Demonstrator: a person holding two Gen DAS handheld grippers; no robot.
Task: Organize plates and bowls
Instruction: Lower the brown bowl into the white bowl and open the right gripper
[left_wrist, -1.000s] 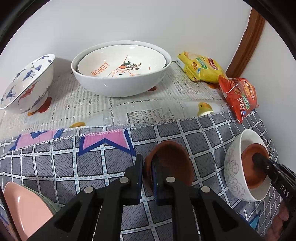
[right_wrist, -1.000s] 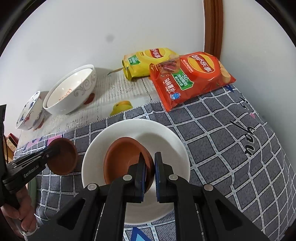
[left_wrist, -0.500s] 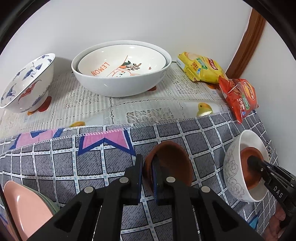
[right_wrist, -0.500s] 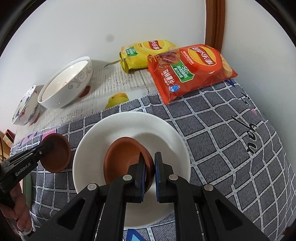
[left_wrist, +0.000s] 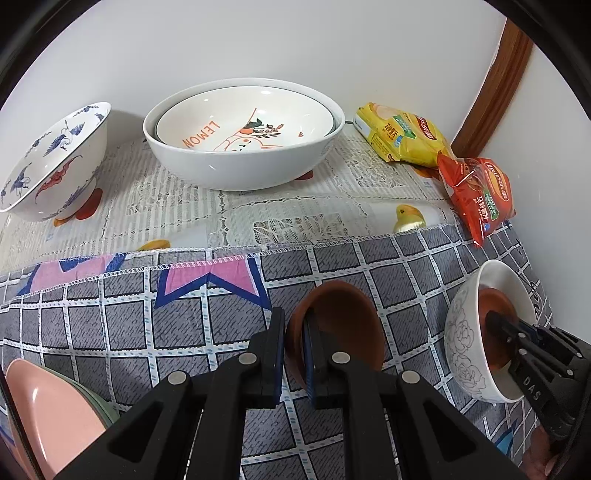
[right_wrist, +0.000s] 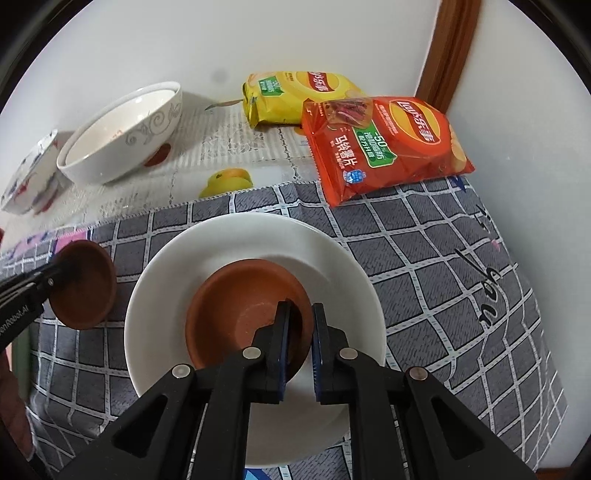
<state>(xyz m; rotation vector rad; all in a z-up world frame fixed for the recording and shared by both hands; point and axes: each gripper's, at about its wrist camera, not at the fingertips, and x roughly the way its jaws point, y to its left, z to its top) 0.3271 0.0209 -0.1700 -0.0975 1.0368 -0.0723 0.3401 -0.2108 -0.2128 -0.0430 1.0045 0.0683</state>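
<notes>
The left gripper (left_wrist: 294, 354) is clamped on the near rim of a small brown clay bowl (left_wrist: 340, 325); one pad sits outside the wall and one inside. This bowl is tilted, its opening facing away from the gripper, over the grey checked cloth (left_wrist: 147, 325).

The right gripper (right_wrist: 298, 341) has its jaws opening. The near rim of a second small brown clay bowl (right_wrist: 240, 314) stands between the pads, and a narrow gap shows beside the outer pad. This second bowl sits inside a white ceramic bowl with a grey floral outline (right_wrist: 332, 266), which rests on the grey checked cloth.

Relative to the white floral bowl:
- The left-held clay bowl is just beside it, to its left in the right wrist view.
- A red crisp packet (right_wrist: 388, 147) lies beyond it, at the cloth's far edge.
- A yellow crisp packet (right_wrist: 295, 96) lies behind the red one.
- A large white bowl holding a "LEMON" printed bowl (left_wrist: 240, 147) stands far left of it, well apart.
- A blue-and-red patterned bowl (left_wrist: 51, 162) stands farther left.
- A pink plate (left_wrist: 48, 417) lies at the near left edge.
</notes>
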